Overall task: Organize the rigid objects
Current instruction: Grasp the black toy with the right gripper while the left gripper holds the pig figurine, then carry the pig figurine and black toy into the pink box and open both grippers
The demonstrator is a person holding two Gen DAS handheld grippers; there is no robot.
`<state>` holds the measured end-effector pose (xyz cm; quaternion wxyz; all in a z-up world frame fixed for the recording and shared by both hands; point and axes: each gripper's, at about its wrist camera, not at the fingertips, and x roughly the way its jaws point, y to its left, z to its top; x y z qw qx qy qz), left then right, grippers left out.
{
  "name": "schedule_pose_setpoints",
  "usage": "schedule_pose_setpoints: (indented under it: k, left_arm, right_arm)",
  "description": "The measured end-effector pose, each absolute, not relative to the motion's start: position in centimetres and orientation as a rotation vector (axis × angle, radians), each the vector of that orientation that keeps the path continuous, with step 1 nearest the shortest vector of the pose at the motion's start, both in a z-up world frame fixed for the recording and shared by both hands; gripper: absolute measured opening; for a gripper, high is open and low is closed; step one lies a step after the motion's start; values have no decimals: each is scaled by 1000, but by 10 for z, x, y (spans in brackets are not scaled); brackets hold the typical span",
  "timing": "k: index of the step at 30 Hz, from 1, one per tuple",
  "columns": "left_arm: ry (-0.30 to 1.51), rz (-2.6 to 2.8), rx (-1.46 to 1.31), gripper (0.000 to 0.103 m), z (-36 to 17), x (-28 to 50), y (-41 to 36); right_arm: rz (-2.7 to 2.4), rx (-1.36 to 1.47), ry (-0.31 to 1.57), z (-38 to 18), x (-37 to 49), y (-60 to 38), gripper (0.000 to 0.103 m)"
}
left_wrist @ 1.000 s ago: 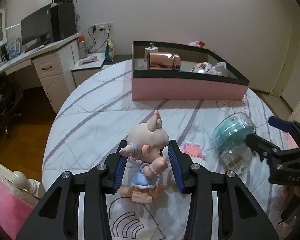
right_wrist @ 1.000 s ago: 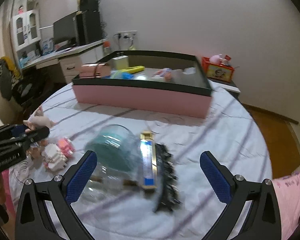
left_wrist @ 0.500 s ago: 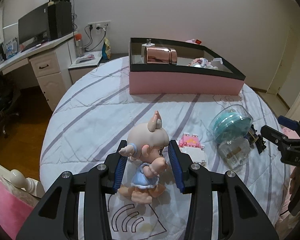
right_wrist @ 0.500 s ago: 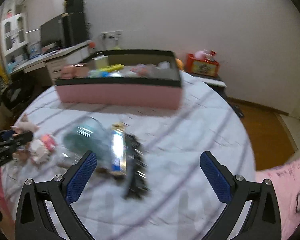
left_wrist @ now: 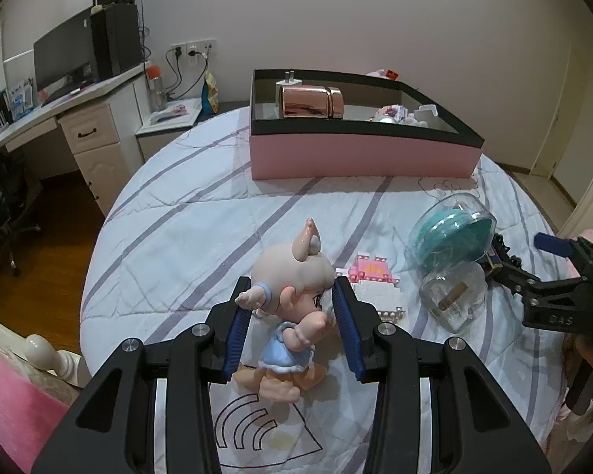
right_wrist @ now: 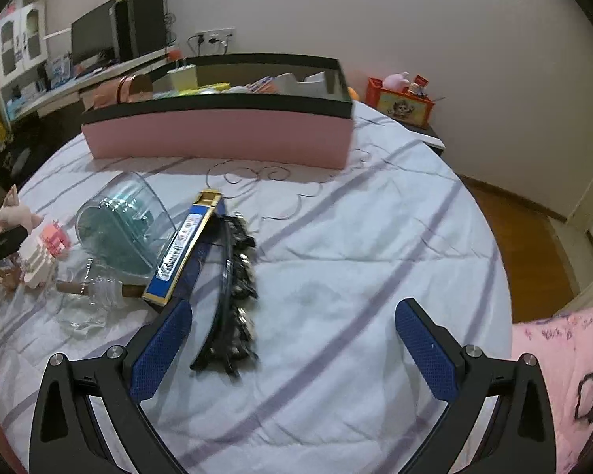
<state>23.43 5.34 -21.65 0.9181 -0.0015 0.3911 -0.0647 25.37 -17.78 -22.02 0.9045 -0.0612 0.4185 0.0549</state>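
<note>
A big-headed doll [left_wrist: 292, 304] in a blue dress stands on the striped bedspread, and my left gripper [left_wrist: 290, 316] is shut on its head and arm. The same gripper's finger shows at the left edge in the right wrist view [right_wrist: 0, 243]. My right gripper [right_wrist: 292, 339] is open wide and holds nothing. It hovers low over the bed, its left pad beside a black beaded hairband [right_wrist: 233, 284] and a blue and gold flat box [right_wrist: 186, 245]. In the left wrist view the right gripper [left_wrist: 529, 260] sits at the far right, behind the jar [left_wrist: 450, 233].
A pink box with a black rim [left_wrist: 359, 154] stands at the back with several items inside. A tipped clear jar [right_wrist: 118, 225] with a teal lid, a small corked glass bottle [right_wrist: 95, 292] and a pink and white block toy [left_wrist: 375, 284] lie between the grippers. A desk stands left.
My right gripper has come lower and nearer the hairband and flat box, still open. The left gripper has stayed put with the doll between its pads.
</note>
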Motion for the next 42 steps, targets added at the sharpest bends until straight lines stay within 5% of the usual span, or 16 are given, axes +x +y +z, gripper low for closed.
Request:
schedule_pose_setpoints:
  k: [5,7,9,29,42]
  left_arm:
    - [805,-134,-5,42,-217,235,53]
    - [806,-137,-9,42,-217,235,53]
    - [802,-140,-15,42,-216,234,54]
    - [712,-182,-32,42,-185,217,42]
    - [426,-145,-32,42,-110,195,12]
  right_arm:
    - [190,-139,865,-220,264,-169,52]
    - [208,-137,866,-220,265,-169,42]
    - [230,-113,859,-218,264,-173,19]
    - [264,14,614,-167,218,-185,19]
    - [274,26,474,-116,208,-167,19]
